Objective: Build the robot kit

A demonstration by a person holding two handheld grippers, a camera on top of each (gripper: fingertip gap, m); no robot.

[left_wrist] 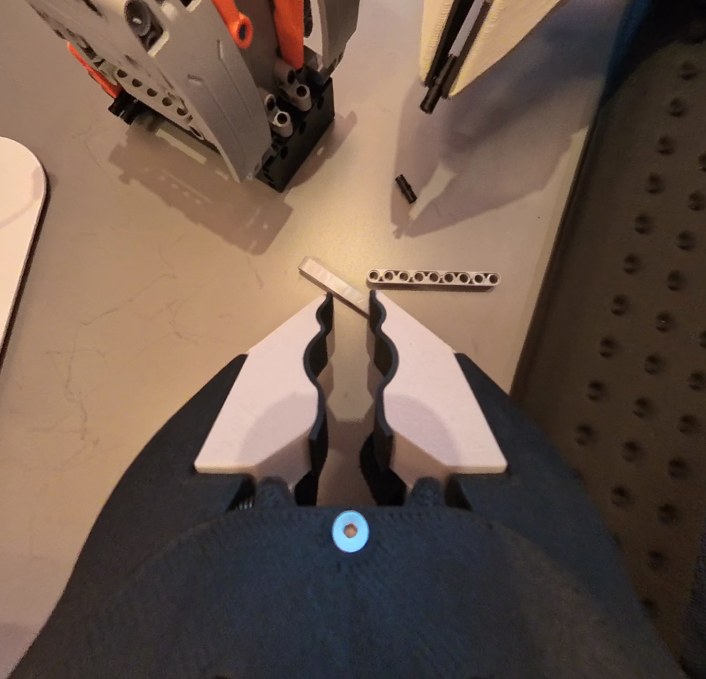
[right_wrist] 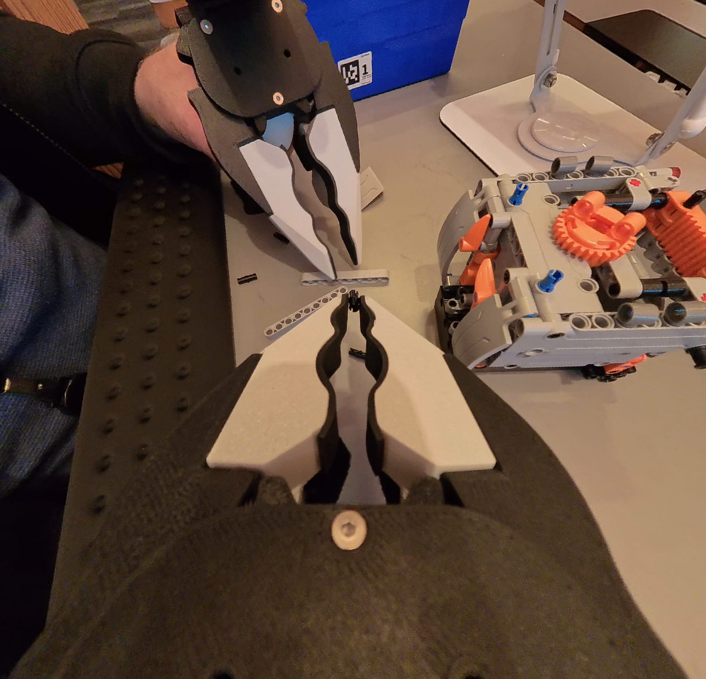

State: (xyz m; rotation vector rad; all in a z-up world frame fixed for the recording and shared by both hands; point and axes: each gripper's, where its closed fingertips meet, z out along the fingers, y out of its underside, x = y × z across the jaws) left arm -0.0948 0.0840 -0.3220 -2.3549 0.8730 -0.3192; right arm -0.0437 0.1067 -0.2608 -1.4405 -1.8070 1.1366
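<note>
My left gripper [left_wrist: 350, 299] is open, its tips low over the table on either side of a grey beam [left_wrist: 329, 283] that lies slantwise between them. It also shows in the right wrist view [right_wrist: 342, 269], over the same beam [right_wrist: 363, 278]. A second grey beam with holes [left_wrist: 433, 277] lies just to the right; it is also in the right wrist view [right_wrist: 301, 315]. My right gripper [right_wrist: 353, 302] is shut on a small black pin [right_wrist: 353, 301], held just short of the first beam. It also shows in the left wrist view [left_wrist: 439, 87] with the pin [left_wrist: 433, 97].
A grey and orange brick-built vehicle [right_wrist: 573, 278] [left_wrist: 214, 87] stands close by. Loose black pins [left_wrist: 405, 189] [right_wrist: 246, 278] [right_wrist: 357, 352] lie on the table. A white lamp base [right_wrist: 496, 126], a blue bin [right_wrist: 382, 23] and a black perforated mat [right_wrist: 153, 317] border the area. A person's hand holds the left gripper.
</note>
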